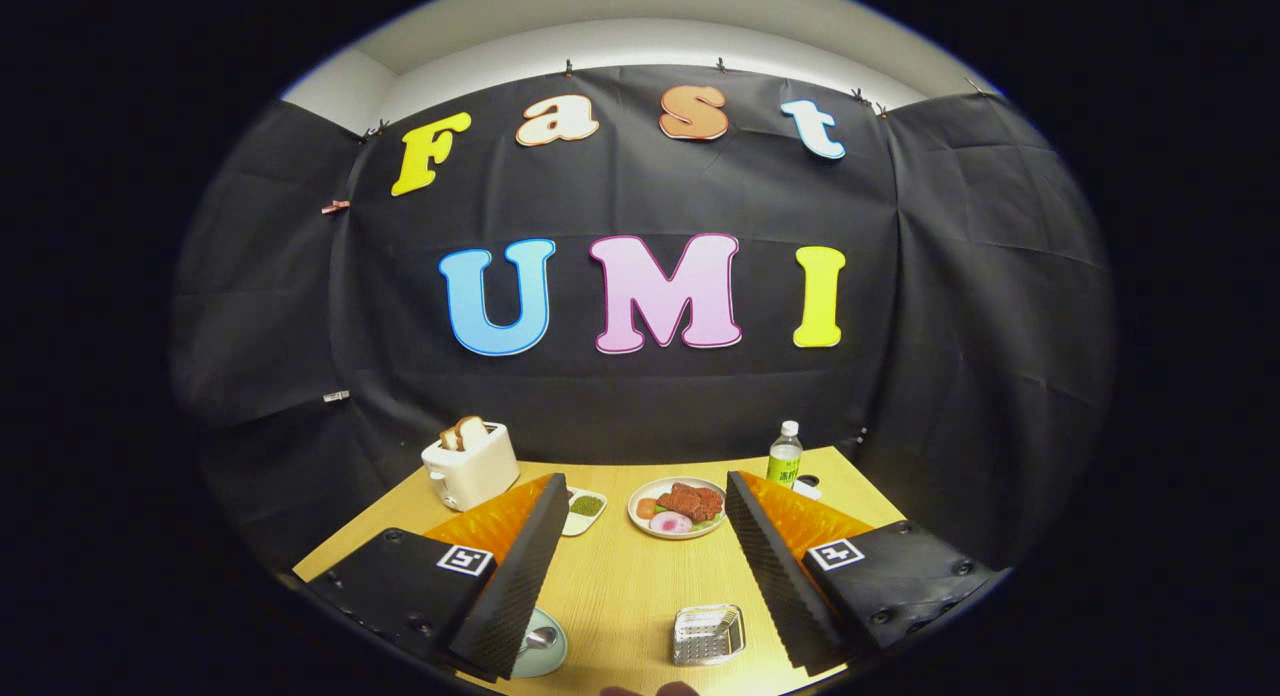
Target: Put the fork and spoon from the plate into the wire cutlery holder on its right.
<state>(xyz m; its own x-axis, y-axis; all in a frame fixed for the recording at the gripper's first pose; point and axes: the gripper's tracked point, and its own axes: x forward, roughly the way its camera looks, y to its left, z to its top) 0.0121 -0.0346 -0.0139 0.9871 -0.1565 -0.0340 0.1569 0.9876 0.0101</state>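
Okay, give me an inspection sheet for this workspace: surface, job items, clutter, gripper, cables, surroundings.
Surface: light wooden table.
Job's things: pale green plate with a spoon on it, partly behind the left finger; fork cannot be made out; wire cutlery holder to its right, looks empty.
Clutter: toaster with bread, small dish of green bits, plate of food, green bottle.
Grippers: gripper open, fingers wide apart above the table, holding nothing.
Cables: nothing seen.
Surroundings: black cloth wall.

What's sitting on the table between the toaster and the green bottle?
In the gripper view, a small dish of green stuff and a plate of food lie between the toaster and bottle. The hand-held gripper is open.
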